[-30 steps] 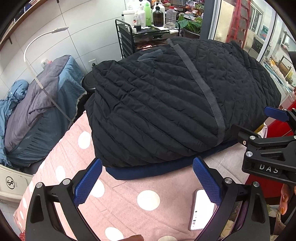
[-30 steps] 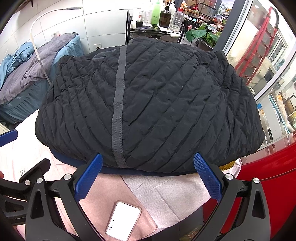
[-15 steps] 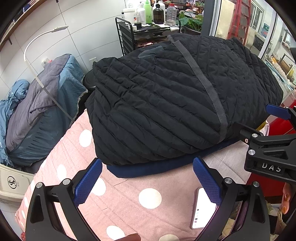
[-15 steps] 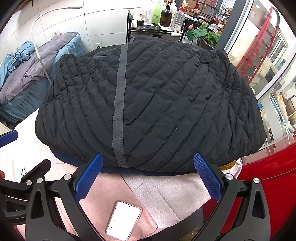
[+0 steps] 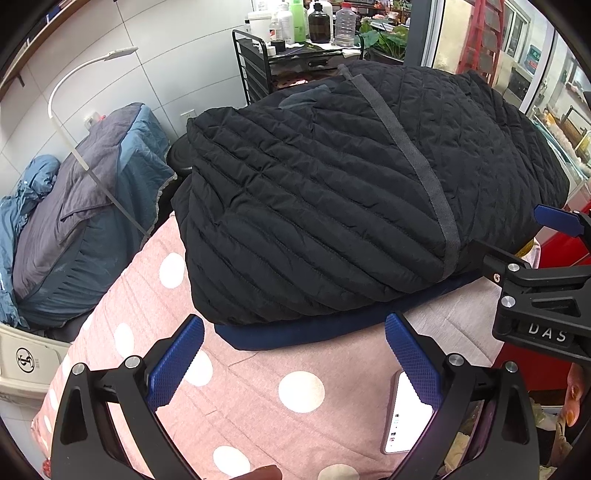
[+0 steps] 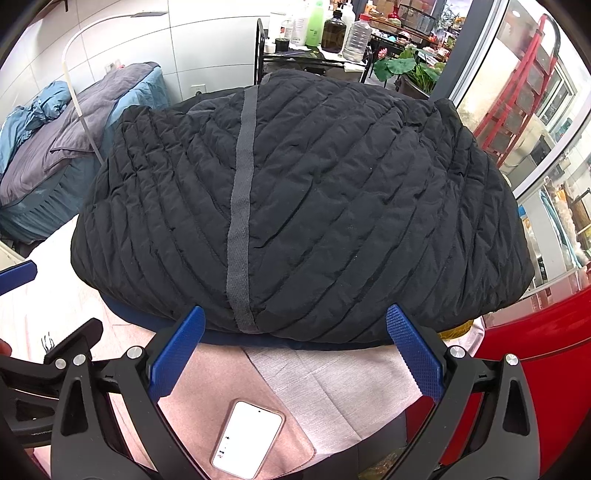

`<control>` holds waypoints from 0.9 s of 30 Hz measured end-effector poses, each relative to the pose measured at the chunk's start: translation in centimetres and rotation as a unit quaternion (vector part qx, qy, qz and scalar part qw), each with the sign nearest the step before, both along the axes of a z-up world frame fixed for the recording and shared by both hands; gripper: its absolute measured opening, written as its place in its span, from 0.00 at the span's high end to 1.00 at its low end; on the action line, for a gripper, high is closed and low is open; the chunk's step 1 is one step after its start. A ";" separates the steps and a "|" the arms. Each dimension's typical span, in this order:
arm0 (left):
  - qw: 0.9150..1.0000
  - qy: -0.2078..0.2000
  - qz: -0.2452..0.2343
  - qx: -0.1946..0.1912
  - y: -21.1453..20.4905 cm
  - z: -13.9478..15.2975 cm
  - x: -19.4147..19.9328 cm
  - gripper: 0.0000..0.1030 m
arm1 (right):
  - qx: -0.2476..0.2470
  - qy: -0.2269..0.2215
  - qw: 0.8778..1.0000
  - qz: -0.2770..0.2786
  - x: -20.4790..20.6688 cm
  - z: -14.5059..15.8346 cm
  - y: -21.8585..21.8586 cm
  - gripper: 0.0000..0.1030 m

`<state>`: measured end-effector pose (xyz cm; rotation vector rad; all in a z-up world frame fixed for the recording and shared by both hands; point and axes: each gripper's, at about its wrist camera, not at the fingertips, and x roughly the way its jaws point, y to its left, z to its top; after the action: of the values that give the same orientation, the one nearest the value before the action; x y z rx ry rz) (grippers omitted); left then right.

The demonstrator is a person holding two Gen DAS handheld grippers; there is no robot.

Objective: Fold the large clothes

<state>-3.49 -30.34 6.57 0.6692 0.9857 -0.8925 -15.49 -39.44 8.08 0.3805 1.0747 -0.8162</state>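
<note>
Basically both grippers spread, empty, black quilted jacket (image 6: 295,206) folded, polka-dot cloth (image 5: 258,398) only in left view.

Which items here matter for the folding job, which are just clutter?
Job: black quilted jacket; navy garment beneath it; left gripper and right gripper, fingers open and empty.

Clutter: phone; bottles; white lamp; red ladder.

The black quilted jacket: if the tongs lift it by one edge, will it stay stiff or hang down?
The black quilted jacket would probably sag, since its puffy panels crease softly. It looks light for its bulk. Its smooth shell may slip.
</note>
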 end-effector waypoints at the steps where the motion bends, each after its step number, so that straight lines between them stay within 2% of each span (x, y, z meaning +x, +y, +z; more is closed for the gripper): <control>1: 1.000 0.000 0.001 0.000 0.0 0.0 0.0 0.06 | 0.000 0.000 1.000 0.001 0.0 0.0 0.0 0.06; 27: 1.000 0.000 0.005 0.007 0.1 -0.1 0.3 0.06 | 0.002 0.002 1.000 0.009 0.8 -0.2 -0.1 0.06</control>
<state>-3.20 -30.20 6.46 0.6752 0.9943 -0.8779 -14.72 -39.53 7.87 0.3731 1.0822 -0.7996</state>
